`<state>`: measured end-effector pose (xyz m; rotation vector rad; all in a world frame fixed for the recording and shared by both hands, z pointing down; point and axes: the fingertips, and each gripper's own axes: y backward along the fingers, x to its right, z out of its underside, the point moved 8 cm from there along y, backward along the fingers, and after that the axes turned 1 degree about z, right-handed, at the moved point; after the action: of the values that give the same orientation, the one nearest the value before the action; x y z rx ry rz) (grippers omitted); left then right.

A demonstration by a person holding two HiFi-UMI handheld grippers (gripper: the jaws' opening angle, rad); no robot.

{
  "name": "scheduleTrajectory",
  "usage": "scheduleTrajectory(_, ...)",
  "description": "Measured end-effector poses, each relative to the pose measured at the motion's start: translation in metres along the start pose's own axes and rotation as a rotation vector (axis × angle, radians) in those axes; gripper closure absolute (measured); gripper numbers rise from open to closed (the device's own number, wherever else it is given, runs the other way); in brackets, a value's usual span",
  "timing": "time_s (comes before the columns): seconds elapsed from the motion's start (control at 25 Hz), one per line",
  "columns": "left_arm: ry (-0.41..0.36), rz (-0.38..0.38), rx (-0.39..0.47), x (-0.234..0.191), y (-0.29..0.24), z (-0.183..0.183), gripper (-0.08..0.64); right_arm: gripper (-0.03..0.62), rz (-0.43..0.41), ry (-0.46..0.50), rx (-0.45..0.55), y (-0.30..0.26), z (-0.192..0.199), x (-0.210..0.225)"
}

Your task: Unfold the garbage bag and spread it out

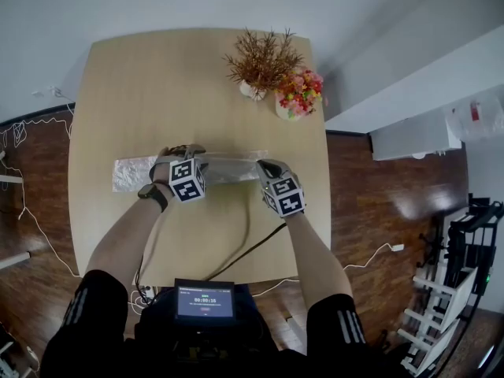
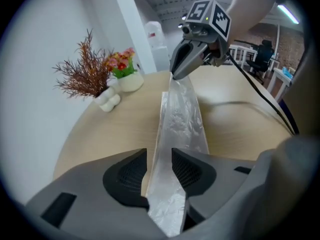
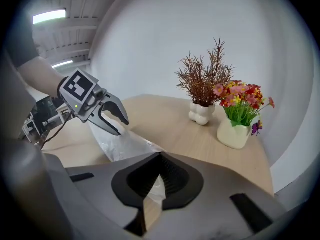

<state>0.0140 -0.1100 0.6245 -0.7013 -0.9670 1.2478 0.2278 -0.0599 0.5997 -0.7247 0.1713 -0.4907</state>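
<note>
The table [image 1: 118,93] carries the bag [image 1: 134,172], which lies across its middle as a long folded strip of clear plastic, not yet spread. Two pots of plants [image 1: 262,57] stand at the far edge, well apart from it. The right end of the strip is held up off the table by the right gripper [image 3: 160,176], whose jaws are together and clamped on the plastic. The left gripper [image 2: 159,156] is placed further along the same strip. Its jaws stand a little apart with the bag running between them, and I judge that the pads do not pinch it yet. So the step in hand seems to be taking a second hold, at the very start of the unfolding. The next move, I think, calls for the left jaws to close on the plastic, if possible on one layer only. Then both grippers should draw apart gently, so that the thin film opens and does not slip out or tear.
</note>
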Motion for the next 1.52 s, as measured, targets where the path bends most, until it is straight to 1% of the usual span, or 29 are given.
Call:
scheduleTrajectory(0.12,-0.015,0.007,-0.023,0.001,-0.003,0.005,0.430,0.572,-0.001,-0.008,0.014,0.005,0.001,0.000)
scheduleTrajectory(0.24,-0.025,0.011,-0.025,0.002,-0.003,0.005,0.496,0.572,-0.003,-0.012,0.025,0.008,0.001,0.000)
scheduleTrajectory(0.32,-0.048,0.007,-0.028,0.004,-0.004,0.004,0.546,0.572,-0.005,-0.014,0.027,0.009,0.002,0.001)
scheduleTrajectory(0.36,-0.059,0.006,-0.029,0.006,-0.004,0.004,0.560,0.572,-0.006,-0.015,0.025,0.009,0.002,0.000)
scheduleTrajectory(0.56,-0.083,-0.011,-0.027,0.010,-0.001,0.002,0.560,0.568,-0.021,-0.029,0.012,0.012,0.004,-0.001)
scheduleTrajectory(0.64,-0.092,-0.020,-0.027,0.011,0.000,0.003,0.560,0.527,-0.023,-0.015,0.013,0.015,0.004,-0.001)
scheduleTrajectory(0.76,-0.105,-0.031,-0.028,0.013,0.003,0.004,0.560,0.497,-0.023,0.037,0.007,0.021,0.003,-0.002)
scheduleTrajectory(0.84,-0.121,-0.045,-0.029,0.012,0.005,0.004,0.560,0.458,-0.019,0.072,0.003,0.027,-0.002,-0.002)
scheduleTrajectory(0.88,-0.133,-0.054,-0.029,0.012,0.008,0.004,0.560,0.440,-0.017,0.089,0.001,0.030,-0.005,-0.002)
scheduleTrajectory(0.96,-0.162,-0.072,-0.027,0.014,0.013,0.003,0.560,0.423,-0.016,0.123,0.000,0.036,-0.013,-0.003)
scheduleTrajectory(1.04,-0.206,-0.091,-0.032,0.017,0.017,0.002,0.560,0.406,0.001,0.171,0.005,0.041,-0.020,-0.004)
scheduleTrajectory(1.12,-0.259,-0.112,-0.052,0.021,0.019,0.004,0.560,0.399,0.023,0.220,0.012,0.045,-0.026,-0.006)
scheduleTrajectory(1.2,-0.295,-0.126,-0.069,0.024,0.021,0.006,0.560,0.389,0.026,0.263,0.013,0.047,-0.031,-0.010)
scheduleTrajectory(1.24,-0.300,-0.127,-0.064,0.026,0.024,0.005,0.560,0.376,0.021,0.284,0.006,0.047,-0.032,-0.013)
scheduleTrajectory(1.32,-0.304,-0.128,-0.046,0.031,0.028,0.002,0.560,0.376,0.018,0.326,-0.018,0.046,-0.030,-0.019)
scheduleTrajectory(1.4,-0.319,-0.134,-0.035,0.037,0.032,0.000,0.560,0.376,0.035,0.368,-0.038,0.044,-0.025,-0.023)
scheduleTrajectory(1.48,-0.345,-0.147,-0.043,0.040,0.036,0.000,0.560,0.376,0.053,0.404,-0.042,0.043,-0.020,-0.025)
scheduleTrajectory(1.52,-0.359,-0.154,-0.048,0.042,0.038,-0.001,0.560,0.362,0.058,0.422,-0.042,0.043,-0.020,-0.026)
